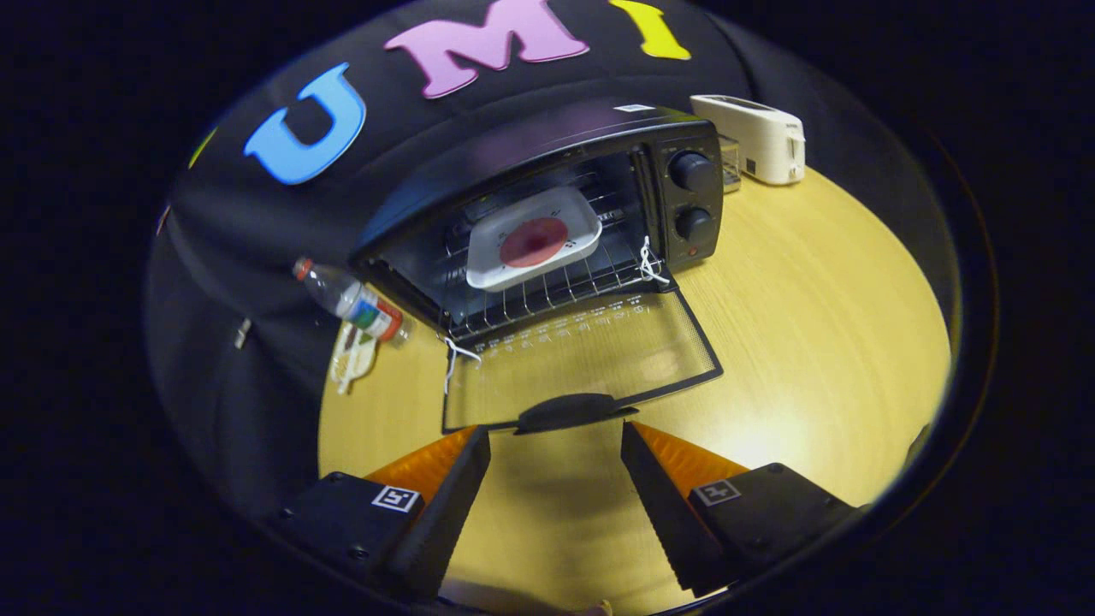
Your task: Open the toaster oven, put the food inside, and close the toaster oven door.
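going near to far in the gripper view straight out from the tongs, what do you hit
open tongs → door handle → lowered glass door → wire rack → white tray of food inside the toaster oven

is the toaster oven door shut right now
No, the glass door lies folded down flat on the table, with the plate of food on the rack inside and the open gripper at its handle.

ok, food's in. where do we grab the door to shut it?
Grip the handle at the free front edge of the door. The door lies flat on the table, hinged at the oven, and the handle sits just ahead of the open gripper, centred between the fingers. Probably come from the front, low, close on the handle and swing up toward the oven.
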`<state>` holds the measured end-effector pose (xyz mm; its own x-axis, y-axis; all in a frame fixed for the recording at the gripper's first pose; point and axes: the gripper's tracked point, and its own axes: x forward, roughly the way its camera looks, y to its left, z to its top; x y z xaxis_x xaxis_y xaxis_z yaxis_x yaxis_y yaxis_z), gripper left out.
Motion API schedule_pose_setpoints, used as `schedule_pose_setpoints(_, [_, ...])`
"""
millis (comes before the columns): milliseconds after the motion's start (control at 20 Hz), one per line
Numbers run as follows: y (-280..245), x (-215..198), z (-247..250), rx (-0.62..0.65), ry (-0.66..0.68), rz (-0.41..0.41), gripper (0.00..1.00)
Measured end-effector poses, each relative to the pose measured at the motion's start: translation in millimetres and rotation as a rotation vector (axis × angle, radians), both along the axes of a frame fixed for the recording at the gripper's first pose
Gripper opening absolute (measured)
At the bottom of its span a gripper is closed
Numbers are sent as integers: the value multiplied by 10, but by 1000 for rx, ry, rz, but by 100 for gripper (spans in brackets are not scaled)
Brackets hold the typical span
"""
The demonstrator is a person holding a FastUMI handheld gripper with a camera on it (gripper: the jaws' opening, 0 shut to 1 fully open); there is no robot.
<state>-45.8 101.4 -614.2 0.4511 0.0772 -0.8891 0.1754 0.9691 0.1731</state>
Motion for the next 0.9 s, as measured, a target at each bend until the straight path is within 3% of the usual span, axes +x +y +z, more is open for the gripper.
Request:
schedule_pose_setpoints(100, [-18,-93,-143,-97,0,99,100])
schedule_pose_setpoints(200, [-4,-160,-338,-141,25,144,100])
schedule_pose_setpoints(550, [21,-73,-820,-177,100,74,100])
schedule_pose_setpoints(900, [43,41,-926,-212,104,116,100])
